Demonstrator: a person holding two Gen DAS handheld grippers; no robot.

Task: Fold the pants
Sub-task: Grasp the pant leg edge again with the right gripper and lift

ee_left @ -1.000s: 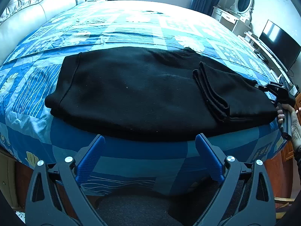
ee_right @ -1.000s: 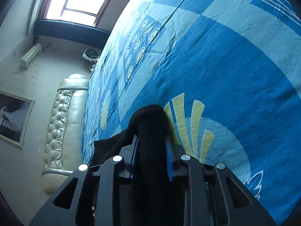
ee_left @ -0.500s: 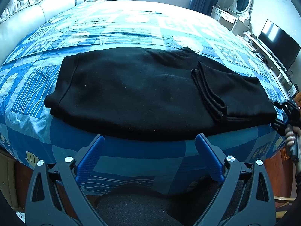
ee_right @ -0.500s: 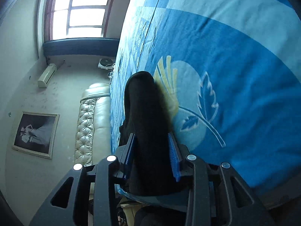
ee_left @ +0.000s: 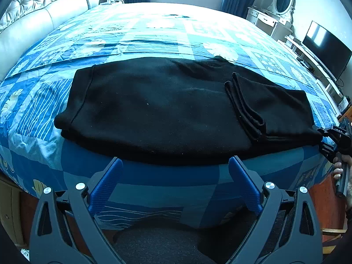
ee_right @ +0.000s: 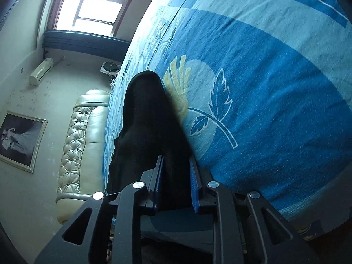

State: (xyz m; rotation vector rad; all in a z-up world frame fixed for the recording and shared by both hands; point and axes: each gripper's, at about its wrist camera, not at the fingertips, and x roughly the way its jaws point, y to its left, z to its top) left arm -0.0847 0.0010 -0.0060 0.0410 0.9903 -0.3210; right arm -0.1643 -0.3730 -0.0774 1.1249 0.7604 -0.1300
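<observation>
In the left wrist view, black pants are being shown lying flat across a bed covered by a blue patterned bedspread, near its front edge. The leg ends are folded back over the garment on the right side, forming a stacked edge. The left claw is being held apart from the pants, just in front of the bed's edge, with its blue pads spread wide and nothing between them. At the far right, the right claw is being held in a hand and is touching the right end of the pants. A padded cream headboard is being seen at upper left, a television and a white dressing table at upper right.

In the right wrist view, the right claw is being kept clamped on a bunched fold of the black pants, which is filling the gap between the blue pads. The fabric is being seen running away from the claw along the bedspread. A window, a wall air conditioner and a framed picture are being seen on the left.
</observation>
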